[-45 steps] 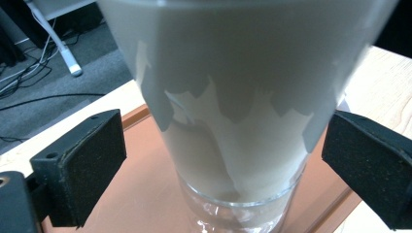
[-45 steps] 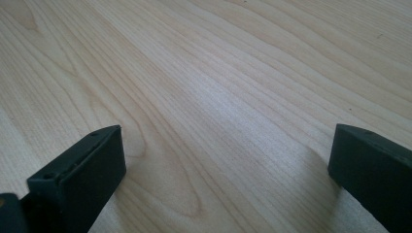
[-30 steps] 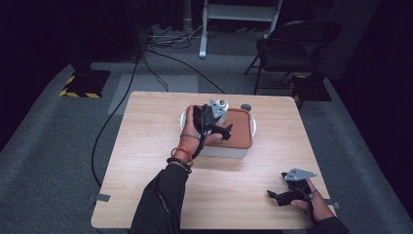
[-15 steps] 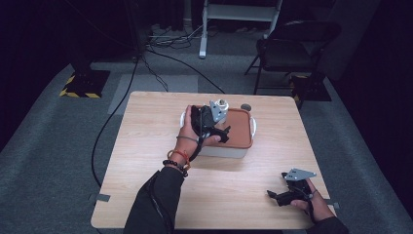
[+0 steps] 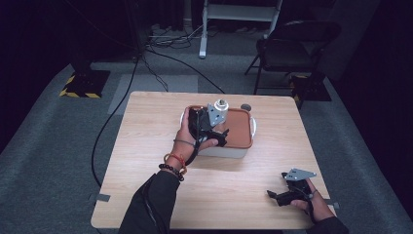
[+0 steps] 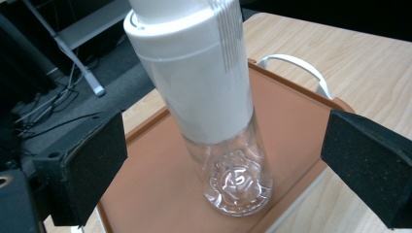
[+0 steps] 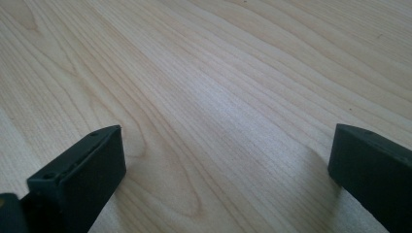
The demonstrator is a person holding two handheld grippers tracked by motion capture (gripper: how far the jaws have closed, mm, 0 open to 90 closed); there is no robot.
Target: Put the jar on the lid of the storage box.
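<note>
From above: one white rectangular box with a flat orange-brown lid point(image 5: 241, 127), one left gripper point(image 5: 210, 130) over it, one right gripper point(image 5: 285, 194) well off the box on the light wooden table point(image 5: 146, 146). Left gripper view: one clear plastic bottle with a tall white cap point(image 6: 214, 97) stands upright on that lid, jaws wide either side, not touching. Right gripper view: two jaws spread wide over bare wood.

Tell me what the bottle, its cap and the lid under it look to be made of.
Bottle: clear glossy plastic, probably; see-through, with a moulded mark in its base.
Cap: white plastic, smooth with fine ribs.
Lid: matte reddish-brown, likely plastic or silicone; flat with a raised rim.
</note>
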